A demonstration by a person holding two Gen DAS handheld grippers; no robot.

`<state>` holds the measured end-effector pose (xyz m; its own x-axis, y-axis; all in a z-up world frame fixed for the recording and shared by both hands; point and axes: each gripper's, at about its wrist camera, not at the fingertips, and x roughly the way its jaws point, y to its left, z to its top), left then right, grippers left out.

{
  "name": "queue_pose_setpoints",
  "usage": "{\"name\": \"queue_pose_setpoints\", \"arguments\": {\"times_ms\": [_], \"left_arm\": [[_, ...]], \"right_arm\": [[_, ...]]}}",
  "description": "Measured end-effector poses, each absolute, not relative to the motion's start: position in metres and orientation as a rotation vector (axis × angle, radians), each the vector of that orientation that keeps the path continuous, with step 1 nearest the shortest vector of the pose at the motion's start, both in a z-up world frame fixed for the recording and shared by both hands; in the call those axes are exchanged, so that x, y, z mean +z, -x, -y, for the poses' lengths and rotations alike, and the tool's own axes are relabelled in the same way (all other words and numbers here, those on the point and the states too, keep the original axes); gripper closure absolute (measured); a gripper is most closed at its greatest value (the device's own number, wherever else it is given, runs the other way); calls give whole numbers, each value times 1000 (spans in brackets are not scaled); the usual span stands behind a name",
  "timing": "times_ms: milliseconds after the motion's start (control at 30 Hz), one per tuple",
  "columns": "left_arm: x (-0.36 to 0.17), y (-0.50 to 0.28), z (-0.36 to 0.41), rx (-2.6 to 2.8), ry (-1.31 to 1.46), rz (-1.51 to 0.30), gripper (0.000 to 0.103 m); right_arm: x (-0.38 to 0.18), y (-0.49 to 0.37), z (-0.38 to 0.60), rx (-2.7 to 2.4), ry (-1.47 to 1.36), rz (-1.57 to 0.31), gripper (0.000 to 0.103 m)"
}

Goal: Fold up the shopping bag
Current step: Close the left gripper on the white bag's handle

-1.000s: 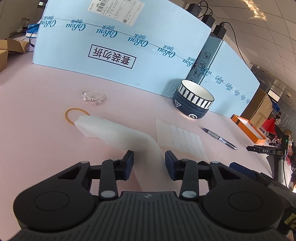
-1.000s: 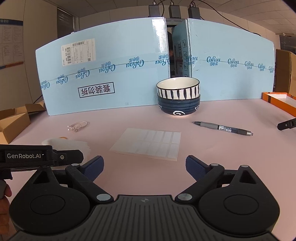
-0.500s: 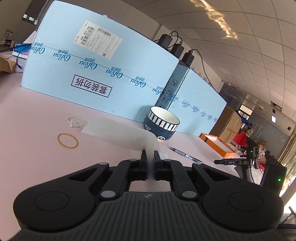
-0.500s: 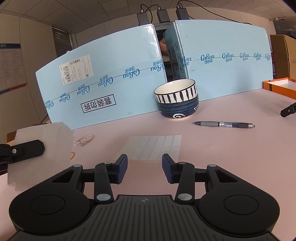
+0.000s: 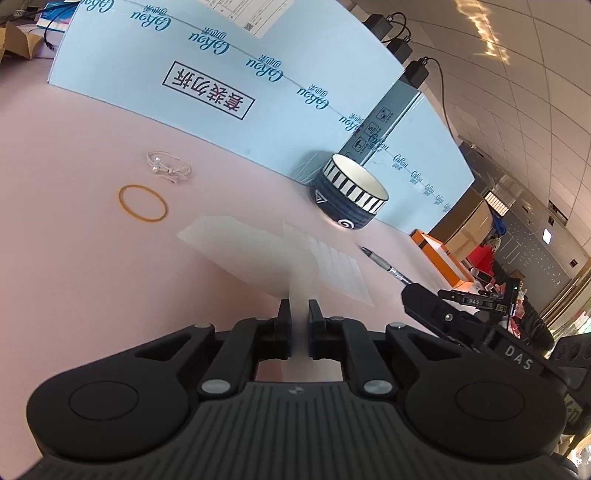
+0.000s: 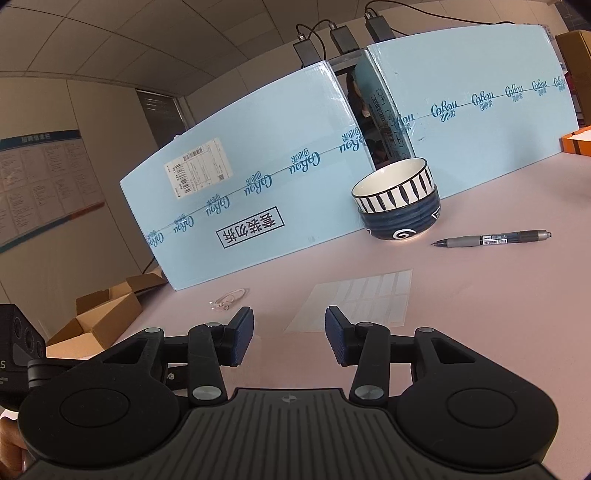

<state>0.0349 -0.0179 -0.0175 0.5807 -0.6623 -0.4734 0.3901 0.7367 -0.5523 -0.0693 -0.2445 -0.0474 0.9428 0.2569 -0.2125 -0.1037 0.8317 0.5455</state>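
Now that the left hand-held gripper is pinching the shopping bag, lifted toward twelve o'clock, the right hand-held gripper, half-closed, is gripping nothing.

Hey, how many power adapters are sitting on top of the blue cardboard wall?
3. All three sit in a row on the wall's top edge near the gap: left adapter, middle adapter, right adapter. More could be hidden behind the wall.

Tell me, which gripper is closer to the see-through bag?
Left. The left gripper is pinched shut on the bag itself. The right gripper hangs open beside it, touching nothing.
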Motion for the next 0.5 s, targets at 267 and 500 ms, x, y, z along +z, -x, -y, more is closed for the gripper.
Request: {"name": "queue_pose_setpoints", "arguments": {"times_ms": [267,500], "left_arm": [[-20,-33,3,-646,495,-669,94],[-28,-39,-12,-649,596,-682,95]], "right_arm": [[-46,60,241,295,-579,-386,55],[-10,24,245,431,-636,-417,55]]}}
